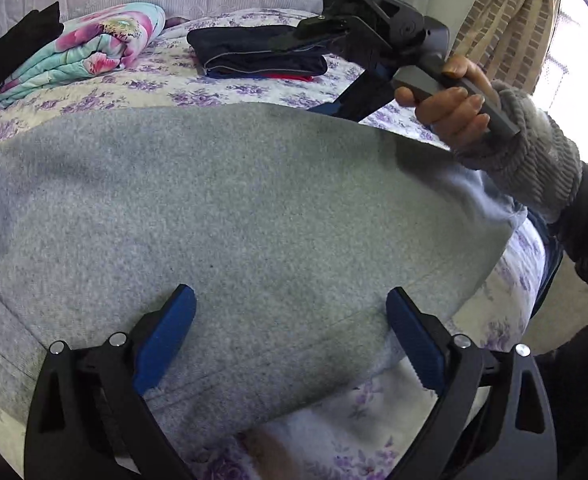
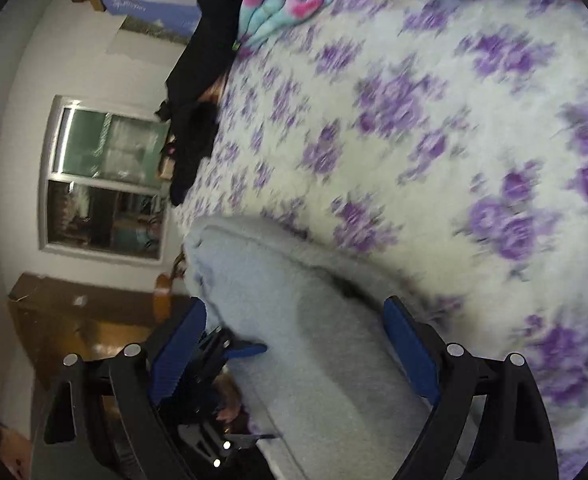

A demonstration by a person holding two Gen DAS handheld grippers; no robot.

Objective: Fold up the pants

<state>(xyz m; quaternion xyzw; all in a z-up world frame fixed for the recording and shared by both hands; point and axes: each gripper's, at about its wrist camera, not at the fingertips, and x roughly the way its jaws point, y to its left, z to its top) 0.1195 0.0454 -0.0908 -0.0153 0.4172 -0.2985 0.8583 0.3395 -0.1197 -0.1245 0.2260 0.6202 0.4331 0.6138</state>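
Grey fleece pants (image 1: 229,216) lie folded flat on the purple-flowered bedspread (image 1: 229,92). My left gripper (image 1: 289,332) is open, its blue pads hovering over the pants' near hem and holding nothing. In the left wrist view the right gripper's black body (image 1: 366,24) is held in a hand at the far right corner of the pants; its fingertips are hidden there. In the right wrist view my right gripper (image 2: 294,344) is open and empty, over the pants' edge (image 2: 306,340). The view is tilted and blurred.
A stack of folded dark clothes (image 1: 261,56) and a rolled floral quilt (image 1: 85,52) lie at the far side of the bed. Black garments (image 2: 197,92) hang off the bed's edge. A window (image 2: 105,176) and a wooden floor lie beyond.
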